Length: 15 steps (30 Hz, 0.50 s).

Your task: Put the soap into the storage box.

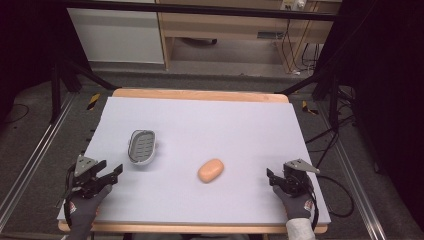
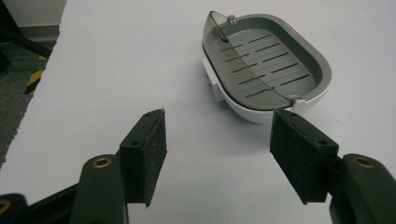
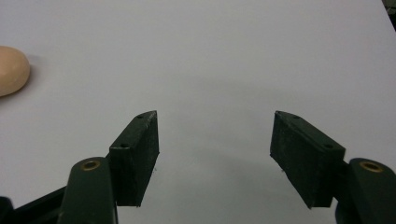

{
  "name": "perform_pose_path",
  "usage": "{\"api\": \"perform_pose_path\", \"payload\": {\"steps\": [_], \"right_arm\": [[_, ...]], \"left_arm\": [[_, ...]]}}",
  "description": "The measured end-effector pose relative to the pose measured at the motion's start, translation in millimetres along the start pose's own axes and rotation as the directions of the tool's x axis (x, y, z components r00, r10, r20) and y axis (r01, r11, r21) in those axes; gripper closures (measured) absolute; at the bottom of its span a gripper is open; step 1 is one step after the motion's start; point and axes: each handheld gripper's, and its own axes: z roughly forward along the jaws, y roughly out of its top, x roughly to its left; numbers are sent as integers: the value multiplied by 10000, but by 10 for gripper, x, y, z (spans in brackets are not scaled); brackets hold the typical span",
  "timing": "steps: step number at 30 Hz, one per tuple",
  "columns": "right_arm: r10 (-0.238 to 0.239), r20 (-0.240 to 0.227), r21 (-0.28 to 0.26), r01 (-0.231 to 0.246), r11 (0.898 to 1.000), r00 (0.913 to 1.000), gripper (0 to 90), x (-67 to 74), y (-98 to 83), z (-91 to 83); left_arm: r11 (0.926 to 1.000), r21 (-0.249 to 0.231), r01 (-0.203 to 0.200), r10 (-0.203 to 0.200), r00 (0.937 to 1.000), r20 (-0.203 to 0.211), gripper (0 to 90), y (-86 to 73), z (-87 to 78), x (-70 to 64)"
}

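Note:
A grey-and-white soap dish (image 1: 142,147) with a slotted grey insert lies on the pale mat (image 1: 200,125), left of centre. An orange oval soap bar (image 1: 210,170) rests near the middle, apart from the dish. My left gripper (image 1: 118,172) sits at the mat's front left, open and empty; in the left gripper view the soap dish (image 2: 266,74) lies just beyond its fingertips (image 2: 149,140). My right gripper (image 1: 270,176) rests at the front right, open and empty. In the right gripper view the soap bar (image 3: 11,70) shows at the far left edge.
The mat covers a wooden table whose far edge (image 1: 200,94) shows behind it. Black stand legs (image 1: 55,85) and cables (image 1: 330,135) flank the table on the floor. A wooden cabinet (image 1: 225,25) stands further back.

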Motion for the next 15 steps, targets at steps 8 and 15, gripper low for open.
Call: {"api": "perform_pose_path", "payload": {"steps": [8,15], "right_arm": [[162,-65,-141,-163,9998,9998,343,-1,-19,-40],[21,-1,-146,-21,9999,10000,343,2,-19,-31]], "left_arm": [[9998,181,-77,76,9999,81,290,31,4,-82],[9996,253,-119,106,9987,488,314,67,17,-168]]}}
